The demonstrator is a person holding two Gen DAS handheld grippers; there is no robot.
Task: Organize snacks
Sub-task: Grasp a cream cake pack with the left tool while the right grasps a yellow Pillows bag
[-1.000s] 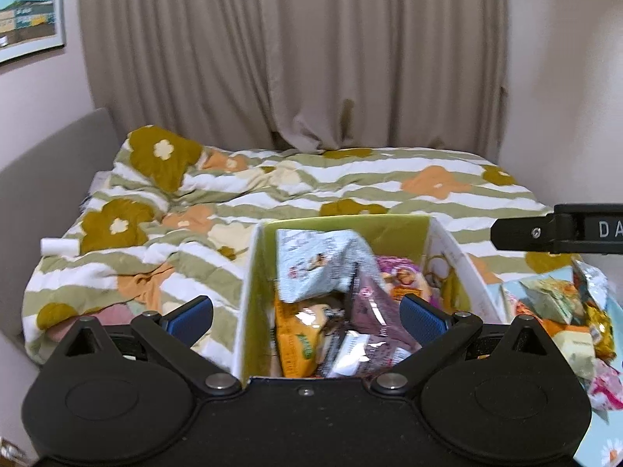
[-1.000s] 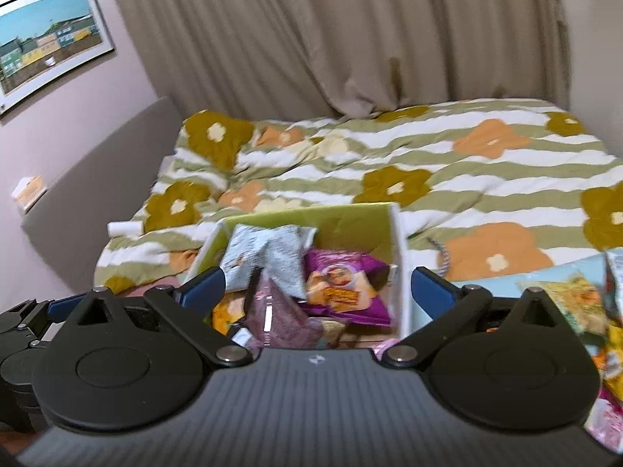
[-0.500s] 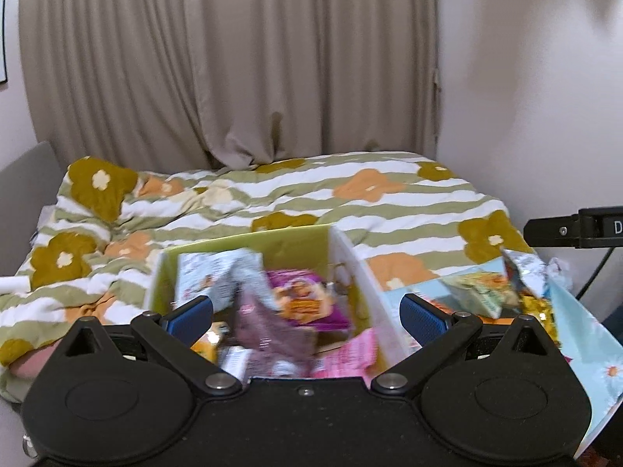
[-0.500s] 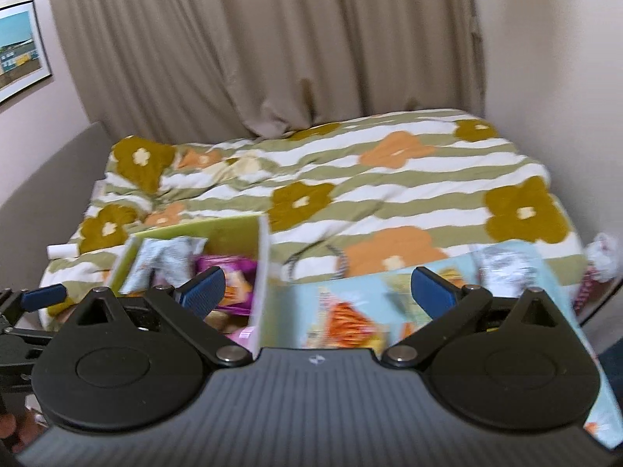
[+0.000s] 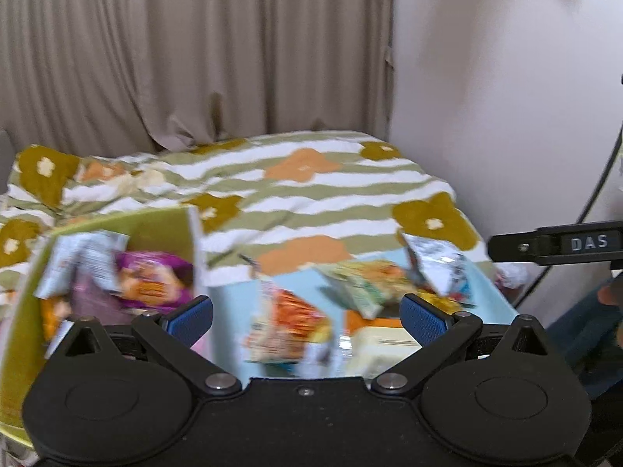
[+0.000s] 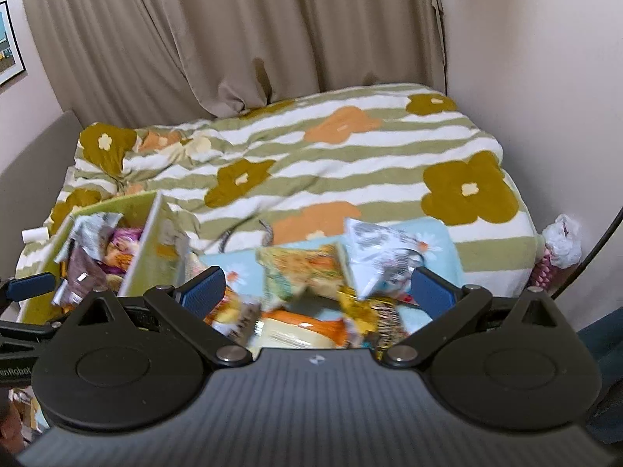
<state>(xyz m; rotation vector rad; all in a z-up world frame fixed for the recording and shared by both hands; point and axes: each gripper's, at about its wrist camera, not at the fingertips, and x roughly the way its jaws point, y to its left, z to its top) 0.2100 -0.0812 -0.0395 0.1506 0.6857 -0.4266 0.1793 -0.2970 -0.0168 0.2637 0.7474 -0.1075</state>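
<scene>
A green box (image 5: 155,225) holding several snack bags, a purple one (image 5: 152,276) among them, sits on the bed at the left; it also shows in the right wrist view (image 6: 136,210). A pile of loose snack packets (image 5: 288,327) lies on a light blue cloth (image 5: 229,307) to its right, including a silver bag (image 6: 373,249) and an orange packet (image 6: 311,323). My left gripper (image 5: 307,315) is open and empty above the pile's left part. My right gripper (image 6: 317,290) is open and empty above the pile.
The bed has a striped flower duvet (image 6: 350,163). Beige curtains (image 6: 233,39) hang behind it. A wall (image 5: 506,78) and a dark cable (image 5: 599,186) stand at the right. A plastic bag (image 6: 560,241) lies beside the bed's right edge.
Both grippers have swung to the right, from above the green box to above the loose snack pile. Both stay open and empty.
</scene>
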